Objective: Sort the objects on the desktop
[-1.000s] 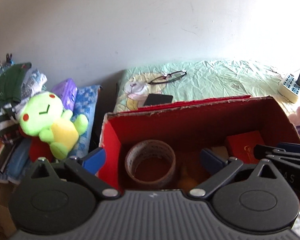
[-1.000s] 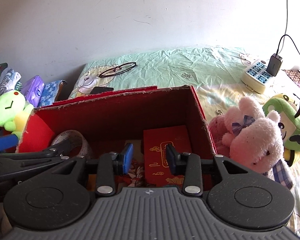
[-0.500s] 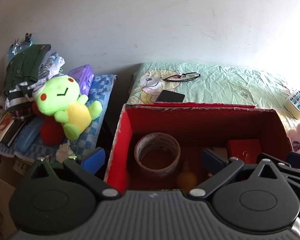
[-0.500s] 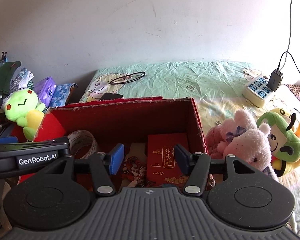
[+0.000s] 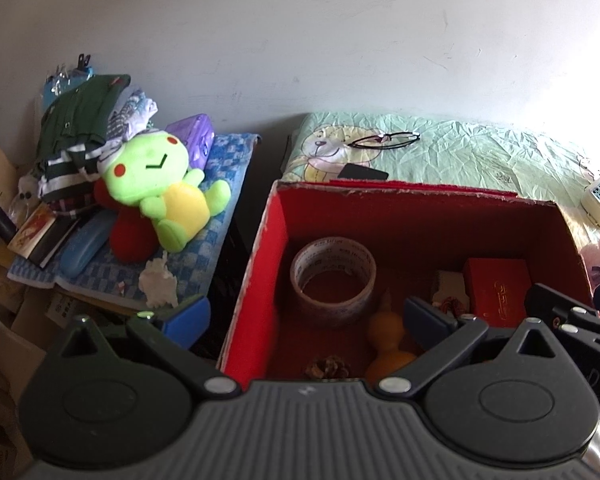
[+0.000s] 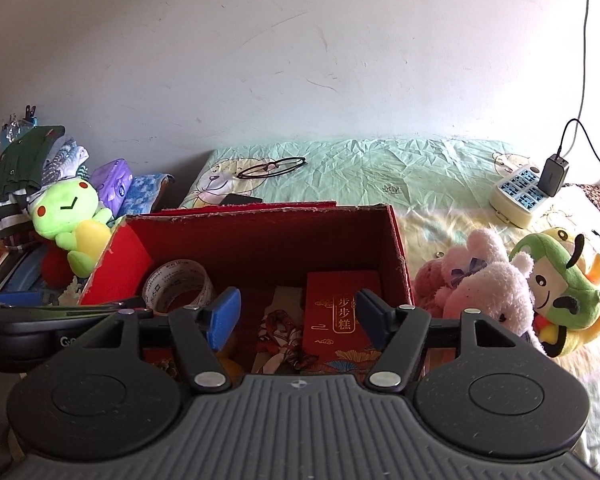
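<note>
An open red cardboard box (image 5: 420,216) sits on the bed sheet. Inside lie a tape roll (image 5: 332,276), an orange gourd (image 5: 388,344), a pine cone (image 5: 327,367) and a red gift box (image 5: 496,288). My left gripper (image 5: 306,316) hangs open above the box's left wall, one finger outside, one inside, holding nothing. In the right wrist view the red box (image 6: 260,236) holds the tape roll (image 6: 180,284), a red packet with gold print (image 6: 340,316) and a patterned cloth piece (image 6: 280,328). My right gripper (image 6: 296,316) is above them, its jaws opening, with nothing between the pads.
Glasses (image 6: 272,167) and a dark phone (image 6: 240,199) lie behind the box. A power strip with charger (image 6: 520,196) sits far right. Pink plush (image 6: 484,280) and green-hooded plush (image 6: 560,300) lie right of the box. A green frog plush (image 5: 156,184) and piled clothes (image 5: 80,128) are left.
Both grippers have drawn back and up from the box, so more of its inside shows. The right jaws have spread wider apart. The left jaws stayed wide.
</note>
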Motion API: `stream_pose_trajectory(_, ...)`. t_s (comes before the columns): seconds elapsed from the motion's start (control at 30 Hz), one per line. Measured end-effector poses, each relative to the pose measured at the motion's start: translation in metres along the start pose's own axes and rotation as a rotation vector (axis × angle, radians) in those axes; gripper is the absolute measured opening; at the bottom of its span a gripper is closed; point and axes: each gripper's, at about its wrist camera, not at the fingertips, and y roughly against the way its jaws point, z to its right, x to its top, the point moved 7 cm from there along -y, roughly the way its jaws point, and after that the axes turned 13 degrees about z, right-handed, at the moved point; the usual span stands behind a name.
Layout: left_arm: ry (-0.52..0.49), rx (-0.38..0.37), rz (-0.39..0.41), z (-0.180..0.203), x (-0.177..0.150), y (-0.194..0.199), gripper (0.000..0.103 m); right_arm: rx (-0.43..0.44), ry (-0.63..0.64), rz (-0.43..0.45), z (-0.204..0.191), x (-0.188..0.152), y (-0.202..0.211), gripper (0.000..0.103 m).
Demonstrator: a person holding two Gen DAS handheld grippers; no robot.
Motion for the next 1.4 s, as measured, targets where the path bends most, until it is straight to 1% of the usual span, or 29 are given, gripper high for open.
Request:
stream_pose_trajectory(0.23,-0.006,0.013,0.003,0.002,-0.007,0.012,0.102,-0.005,0.001,0.016,0.001,-0.002,0.014,0.072)
stream_pose_trajectory(0.3,-0.009,0.011,-0.005,0.003,-0.010,0.014,0.102,-0.011,-0.001,0.018,0.002,-0.004,0.017,0.072)
stream_pose_trajectory(0.4,-0.004,-0.032,-0.050,0.005,-0.017,0.017,0.102,-0.015,-0.016,0.023,0.006,-0.005,0.025,0.072)
stream_pose_trajectory(0.47,-0.008,-0.059,-0.062,0.008,-0.022,0.020,0.102,-0.022,-0.025,0.023,0.010,-0.007,0.029,0.072)
stream_pose_trajectory(0.67,-0.051,-0.087,-0.073,0.019,-0.035,0.029,0.102,-0.056,-0.041,0.020,0.016,-0.019,0.040,0.072)
stream_pose_trajectory(0.83,-0.061,-0.102,-0.107,0.024,-0.050,0.031,0.102,-0.083,-0.037,0.007,0.018,-0.031,0.049,0.072)
stream_pose_trajectory(1.07,-0.085,-0.108,-0.161,0.024,-0.079,0.031,0.102,-0.104,-0.033,-0.053,0.020,-0.059,0.055,0.072)
stream_pose_trajectory(1.23,-0.099,-0.107,-0.198,0.020,-0.100,0.029,0.102,-0.100,-0.018,-0.101,0.014,-0.078,0.054,0.072)
stream_pose_trajectory(1.4,-0.107,-0.099,-0.243,0.012,-0.123,0.027,0.102,-0.076,0.002,-0.155,0.006,-0.096,0.050,0.072)
